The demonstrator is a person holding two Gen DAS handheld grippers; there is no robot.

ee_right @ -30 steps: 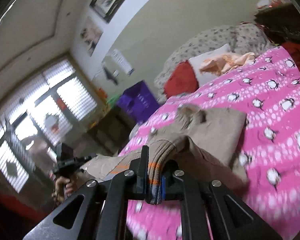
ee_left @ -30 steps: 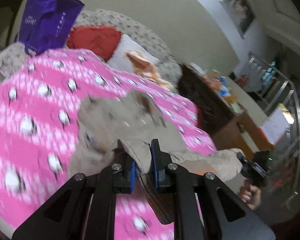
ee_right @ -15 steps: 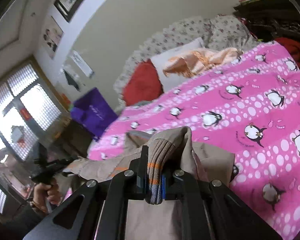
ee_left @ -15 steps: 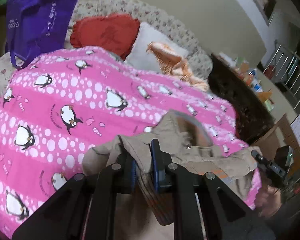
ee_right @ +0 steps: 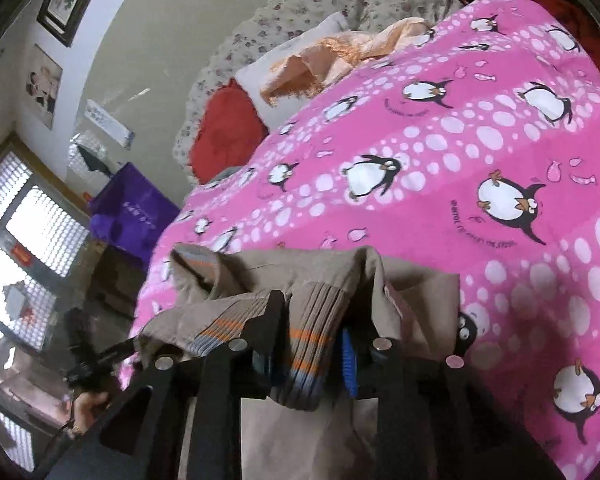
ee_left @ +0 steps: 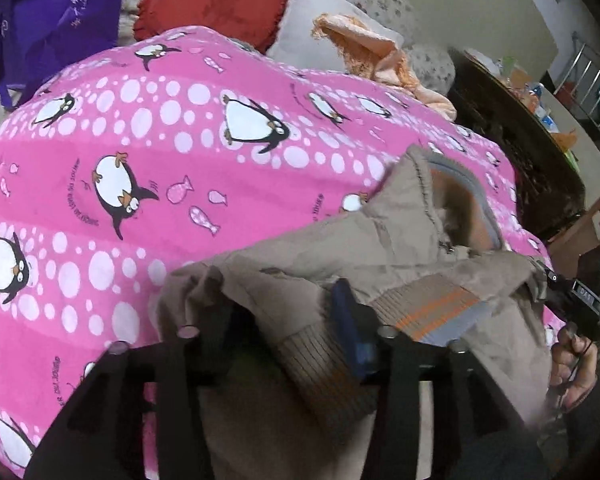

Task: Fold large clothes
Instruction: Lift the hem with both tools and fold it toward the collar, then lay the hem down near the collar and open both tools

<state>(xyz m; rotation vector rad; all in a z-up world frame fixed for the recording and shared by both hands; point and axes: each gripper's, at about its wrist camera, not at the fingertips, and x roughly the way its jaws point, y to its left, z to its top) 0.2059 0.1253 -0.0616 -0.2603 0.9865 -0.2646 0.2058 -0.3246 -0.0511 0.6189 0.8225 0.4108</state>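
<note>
A tan jacket (ee_left: 360, 248) with ribbed, orange-and-grey striped hem lies bunched at the near edge of a bed with a pink penguin blanket (ee_left: 160, 152). My left gripper (ee_left: 288, 320) has its jaws spread, with the ribbed hem draped between them. My right gripper (ee_right: 308, 340) also has its jaws apart, with the striped ribbed hem (ee_right: 312, 332) hanging between them. The jacket also shows in the right wrist view (ee_right: 260, 276). The other gripper shows at the edge of each view.
At the head of the bed are a red pillow (ee_left: 216, 0), a white pillow with an orange cloth (ee_left: 364, 44) and a purple bag (ee_left: 48, 12). A dark dresser (ee_left: 520, 152) stands to the right of the bed. A window (ee_right: 24, 248) is at the left.
Both grippers have lowered toward the bed edge and their jaws have opened from a tight grip on the jacket hem. The jacket now rests lower on the blanket.
</note>
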